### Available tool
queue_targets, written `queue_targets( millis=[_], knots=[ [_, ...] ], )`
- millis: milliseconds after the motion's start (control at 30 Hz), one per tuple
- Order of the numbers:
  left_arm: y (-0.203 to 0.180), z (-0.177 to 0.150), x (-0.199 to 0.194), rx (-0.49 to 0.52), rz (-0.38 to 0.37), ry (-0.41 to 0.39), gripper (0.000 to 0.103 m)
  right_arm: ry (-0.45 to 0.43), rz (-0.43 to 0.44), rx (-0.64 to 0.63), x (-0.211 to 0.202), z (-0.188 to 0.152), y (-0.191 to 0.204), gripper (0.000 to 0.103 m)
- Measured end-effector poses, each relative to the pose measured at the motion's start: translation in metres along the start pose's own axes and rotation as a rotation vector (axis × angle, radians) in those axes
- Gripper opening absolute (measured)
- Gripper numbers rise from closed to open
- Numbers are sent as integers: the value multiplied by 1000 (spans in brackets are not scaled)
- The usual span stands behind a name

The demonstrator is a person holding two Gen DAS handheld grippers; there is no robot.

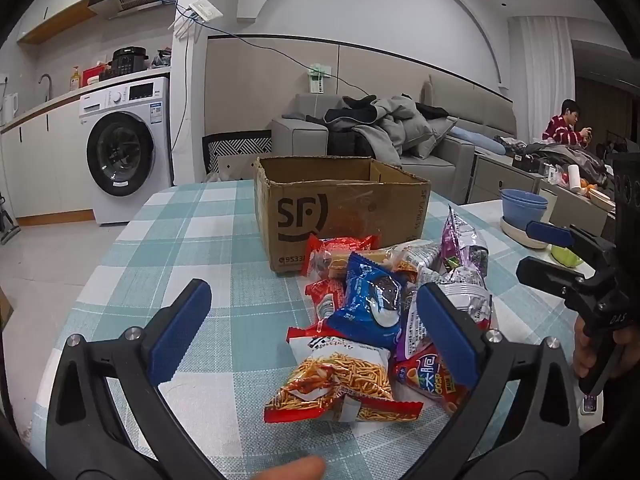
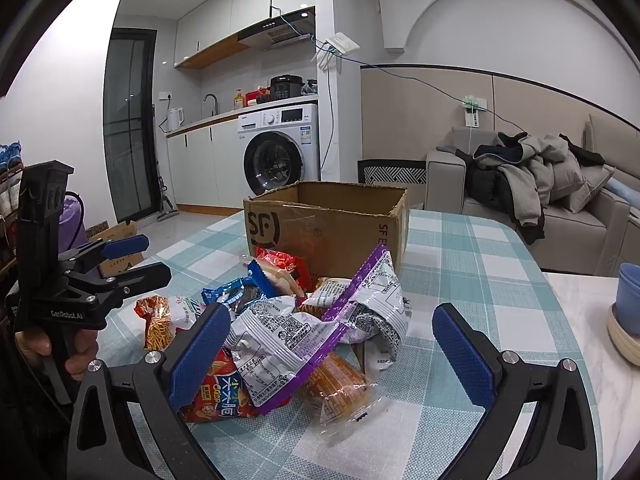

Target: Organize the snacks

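Left wrist view: snack pile (image 1: 384, 320) at frame centre on checked surface (image 1: 192, 248), touching open cardboard box (image 1: 340, 212) behind it. Noodle-stick packet (image 1: 340, 384) lies nearest, long axis toward box. Left gripper (image 1: 316, 332) jaws wide, empty. Right wrist view alone shows purple packet (image 2: 360, 304) tilted on top; right gripper (image 2: 332, 344) jaws wide, empty.

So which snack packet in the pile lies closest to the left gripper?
The noodle-stick packet, clear-fronted with red ends, lying flat at the pile's near edge between the open left gripper fingers. The blue cookie packet and the others sit farther back, toward the cardboard box.
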State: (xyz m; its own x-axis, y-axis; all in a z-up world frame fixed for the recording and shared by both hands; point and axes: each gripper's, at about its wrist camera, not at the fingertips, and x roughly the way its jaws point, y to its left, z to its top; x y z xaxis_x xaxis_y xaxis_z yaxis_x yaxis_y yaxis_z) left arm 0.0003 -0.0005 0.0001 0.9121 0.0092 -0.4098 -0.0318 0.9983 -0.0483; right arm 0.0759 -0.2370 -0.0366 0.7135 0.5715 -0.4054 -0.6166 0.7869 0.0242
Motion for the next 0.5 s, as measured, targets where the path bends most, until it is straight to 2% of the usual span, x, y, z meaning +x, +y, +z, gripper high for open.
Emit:
queue_targets(
  millis=[500],
  knots=[
    [-3, 1, 0, -8, -2, -7, 102, -3, 0, -2, 0, 0, 0, 103]
  ],
)
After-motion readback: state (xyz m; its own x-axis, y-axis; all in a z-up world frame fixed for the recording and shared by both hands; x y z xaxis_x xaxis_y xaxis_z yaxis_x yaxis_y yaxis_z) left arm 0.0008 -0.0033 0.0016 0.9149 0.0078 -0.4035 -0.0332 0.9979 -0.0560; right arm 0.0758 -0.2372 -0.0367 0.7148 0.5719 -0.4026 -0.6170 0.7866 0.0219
